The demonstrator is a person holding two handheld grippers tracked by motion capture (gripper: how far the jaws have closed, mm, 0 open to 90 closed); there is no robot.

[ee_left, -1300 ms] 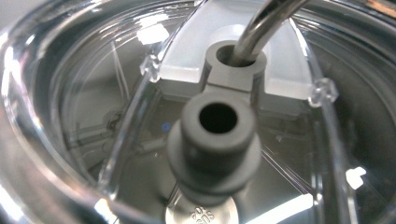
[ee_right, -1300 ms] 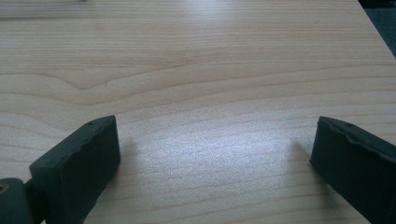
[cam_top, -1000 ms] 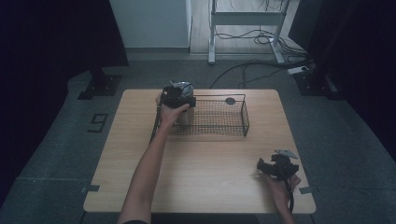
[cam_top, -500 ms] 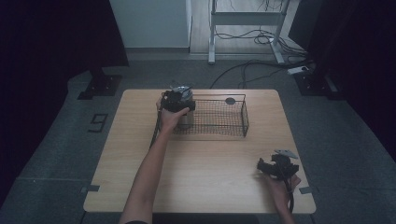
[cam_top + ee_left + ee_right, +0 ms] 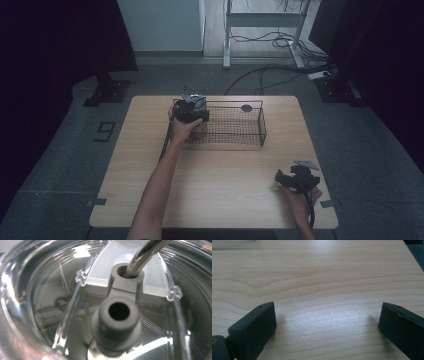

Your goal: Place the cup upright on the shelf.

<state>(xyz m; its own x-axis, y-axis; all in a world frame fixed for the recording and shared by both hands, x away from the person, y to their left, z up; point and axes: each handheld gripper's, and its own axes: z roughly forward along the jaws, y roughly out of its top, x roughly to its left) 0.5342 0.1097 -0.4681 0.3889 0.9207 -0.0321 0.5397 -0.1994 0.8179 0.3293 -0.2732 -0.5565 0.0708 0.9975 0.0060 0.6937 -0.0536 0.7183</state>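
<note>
High view, table (image 5: 150,150): a light wooden top on a grey floor, with the person's forearms reaching in from the near edge.
Wire basket (image 5: 235,125): a black mesh basket standing at the far middle of the table, its long side running across it.
Clear lidded cup (image 5: 196,102): at the basket's left end, under the left gripper; whether it rests on the basket's floor or is lifted cannot be told from above.
Left gripper (image 5: 189,111): held over the left end of the basket, right at the cup. Its jaws are out of sight in both views, so whether they are spread or pinching cannot be told.
Left gripper view, lid (image 5: 62,285): a transparent domed lid seen very close, with a white insert (image 5: 155,282) across its far half.
Grey spout (image 5: 116,322): a soft grey tube with a dark round hole, standing up at the lid's middle.
Metal straw (image 5: 145,255): a shiny tube slanting down into a grey ring just behind the spout.
Right gripper (image 5: 290,180): near the table's front right corner, well apart from the basket.
Right gripper view, right gripper (image 5: 327,320): jaws spread wide over bare wood, with nothing between them.
Dark disc (image 5: 246,108): a small round thing near the basket's far right side.
</note>
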